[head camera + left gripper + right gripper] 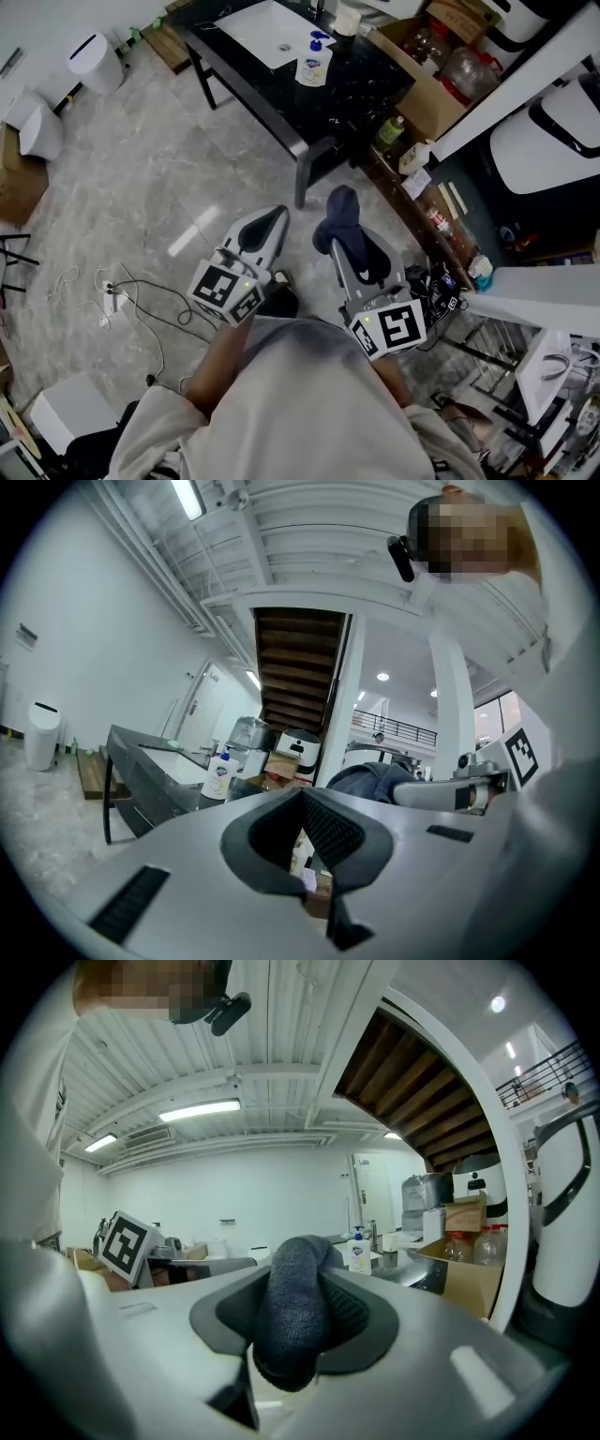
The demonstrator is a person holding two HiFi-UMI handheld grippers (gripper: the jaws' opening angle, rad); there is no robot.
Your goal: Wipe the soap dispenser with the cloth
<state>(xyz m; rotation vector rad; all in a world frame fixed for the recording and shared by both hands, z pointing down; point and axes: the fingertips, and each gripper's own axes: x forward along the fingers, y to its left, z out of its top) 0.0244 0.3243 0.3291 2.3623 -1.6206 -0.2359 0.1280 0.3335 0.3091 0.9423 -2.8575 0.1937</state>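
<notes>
On the black counter (361, 89), in the head view, the soap dispenser (313, 62) stands well apart from both grippers, its label unreadable. Left gripper view: the left gripper (302, 797) has its jaws pressed together, empty. Right gripper view: the right gripper (300, 1283) clamps the dark cloth (291, 1330).

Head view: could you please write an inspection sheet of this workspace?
Surface: black counter with a white sink.
Job's things: soap dispenser upright on the counter beside the sink; dark cloth in the right claw.
Clutter: cardboard box with plastic bottles beside the counter.
Grippers: left claw shut, empty; right claw shut on the cloth; both short of the counter.
Cables: loose cables on the floor, left of the person.
Surroundings: pale stone floor; white bin by the wall.
</notes>
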